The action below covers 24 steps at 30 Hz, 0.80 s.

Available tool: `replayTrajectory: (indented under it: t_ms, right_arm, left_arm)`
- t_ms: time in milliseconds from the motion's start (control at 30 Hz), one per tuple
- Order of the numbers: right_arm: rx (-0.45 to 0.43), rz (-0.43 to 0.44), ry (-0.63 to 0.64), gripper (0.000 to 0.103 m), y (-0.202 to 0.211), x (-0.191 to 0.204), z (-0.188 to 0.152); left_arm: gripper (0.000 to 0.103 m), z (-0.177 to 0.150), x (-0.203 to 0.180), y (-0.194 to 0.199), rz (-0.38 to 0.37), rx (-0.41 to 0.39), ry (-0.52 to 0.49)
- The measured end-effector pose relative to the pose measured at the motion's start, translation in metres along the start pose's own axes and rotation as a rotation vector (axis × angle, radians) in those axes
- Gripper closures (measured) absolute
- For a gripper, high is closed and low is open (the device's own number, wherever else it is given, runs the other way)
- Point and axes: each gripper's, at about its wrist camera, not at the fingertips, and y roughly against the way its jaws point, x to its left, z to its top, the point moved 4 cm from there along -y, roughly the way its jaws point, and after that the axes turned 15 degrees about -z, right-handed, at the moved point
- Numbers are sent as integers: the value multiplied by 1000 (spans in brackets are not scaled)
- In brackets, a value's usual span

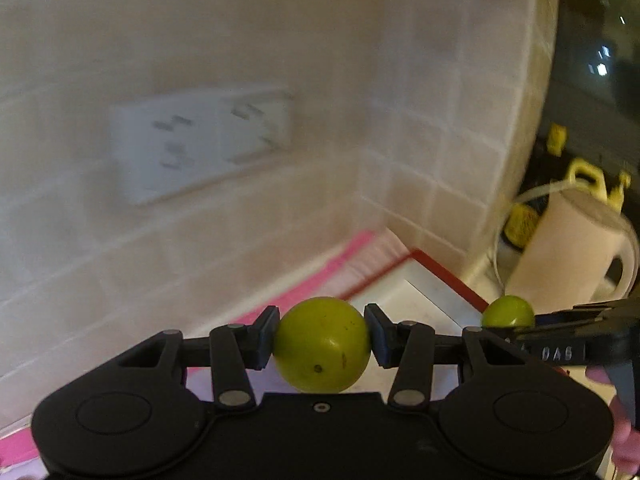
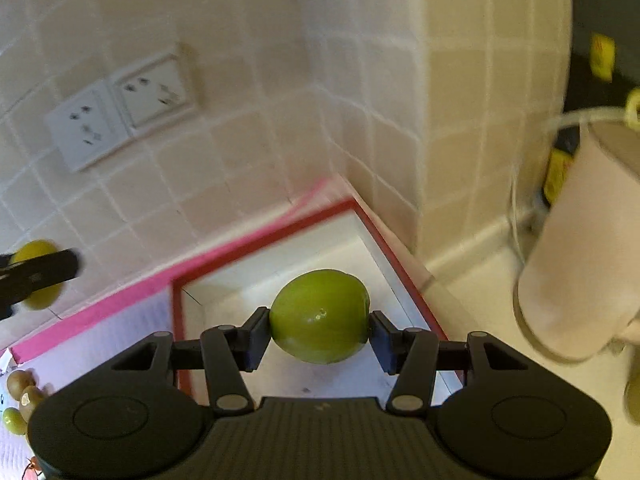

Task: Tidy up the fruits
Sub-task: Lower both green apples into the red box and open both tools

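My left tool is clenched on a green fruit, held up in front of the tiled wall beside the red-rimmed white tray. My right tool grips a second green fruit directly above that tray (its floor shows bare below). Left of the tray, a pink-edged box holds a few small fruits.
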Motion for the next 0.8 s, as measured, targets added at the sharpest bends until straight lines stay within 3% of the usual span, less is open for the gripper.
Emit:
replayTrajectory:
  t_ms: [100,233,333,800]
  right_arm:
    - [48,13,-9,48,-23,-3,-10]
    - [94,26,-8,48,-46,5,-23]
    - [100,11,27,48,-60,15,-31]
    - [101,-36,83,48,-87,24,-40]
  left_arm:
    - [47,-3,-10,-42,-30,65,15]
    - [47,-15,2,-92,-97,171,108]
    - [47,-29,8,-117,-96,214,134]
    - [47,-50,8,-166,-104,311,149]
